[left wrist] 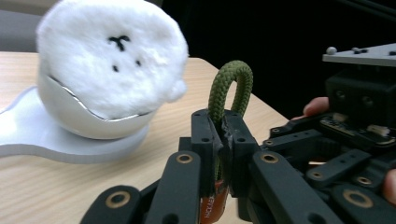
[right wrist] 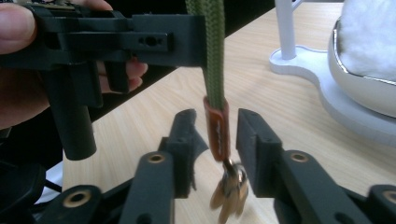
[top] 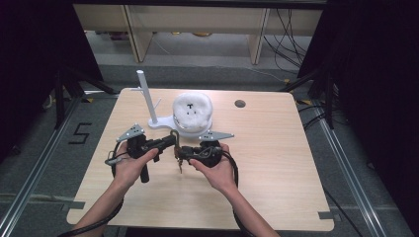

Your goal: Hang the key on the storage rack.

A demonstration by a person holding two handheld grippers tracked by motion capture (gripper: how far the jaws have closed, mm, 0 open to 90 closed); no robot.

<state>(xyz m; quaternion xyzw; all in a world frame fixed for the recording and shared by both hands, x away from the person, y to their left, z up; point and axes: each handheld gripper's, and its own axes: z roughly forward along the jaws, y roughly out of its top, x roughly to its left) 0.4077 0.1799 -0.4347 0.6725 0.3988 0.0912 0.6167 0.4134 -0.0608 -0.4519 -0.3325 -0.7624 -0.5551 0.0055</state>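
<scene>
We are holding both hands low over the near middle of the table [top: 276, 168], forearms coming in from the near edge and angling toward each other. The left gripper [left wrist: 223, 135] is pointing level toward the right one, its jaws pinched tight on the olive-green cord loop [left wrist: 231, 86] of a keychain, with the loop arching up above the jaw tips. The right gripper [right wrist: 215, 140] is facing it, its jaws standing partly apart on either side of the brown leather tab [right wrist: 217, 128] below the cord; its pads are not pressing on the tab. Small brass keys [right wrist: 229, 193] are dangling under the tab, blurred, just above the tabletop. The keychain [top: 176, 150] is hanging between the two grippers, clear of the wood. Just beyond the grippers we are seeing a white stand [top: 148, 101] with an upright post, and a fluffy white plush [top: 192, 111] resting on its base. Open wood is lying to the right and toward the near edge, well away from everything.
</scene>
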